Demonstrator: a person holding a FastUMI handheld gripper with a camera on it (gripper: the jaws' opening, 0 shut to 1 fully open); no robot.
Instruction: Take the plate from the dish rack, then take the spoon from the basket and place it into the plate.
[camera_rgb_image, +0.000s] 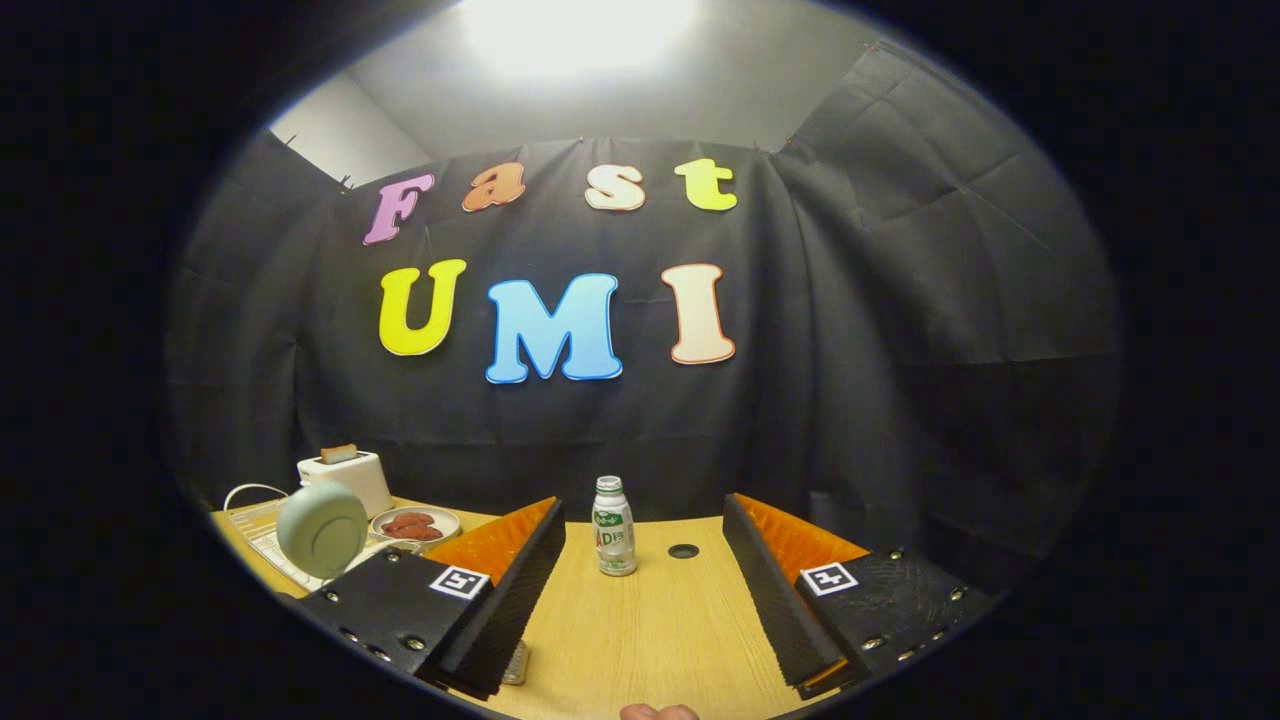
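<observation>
Jaws apart, empty (bottle (614, 526) just beyond them), pale green plate (322, 528) upright, rack (262, 543) partly hidden.

bottle (614, 527) on table (640, 620), toaster (345, 478) behind plate (322, 529)

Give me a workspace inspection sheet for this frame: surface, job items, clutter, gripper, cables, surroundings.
Surface: wooden table with a small dark hole.
Job's things: pale green plate standing on edge in the dish rack; spoon and basket: nothing seen.
Clutter: small bottle upright just ahead of the fingers; toaster with a slice in it; bowl of reddish food.
Gripper: open, fingers spread, holding nothing.
Cables: white cord beside the toaster.
Surroundings: black cloth wall, bright ceiling light.
</observation>
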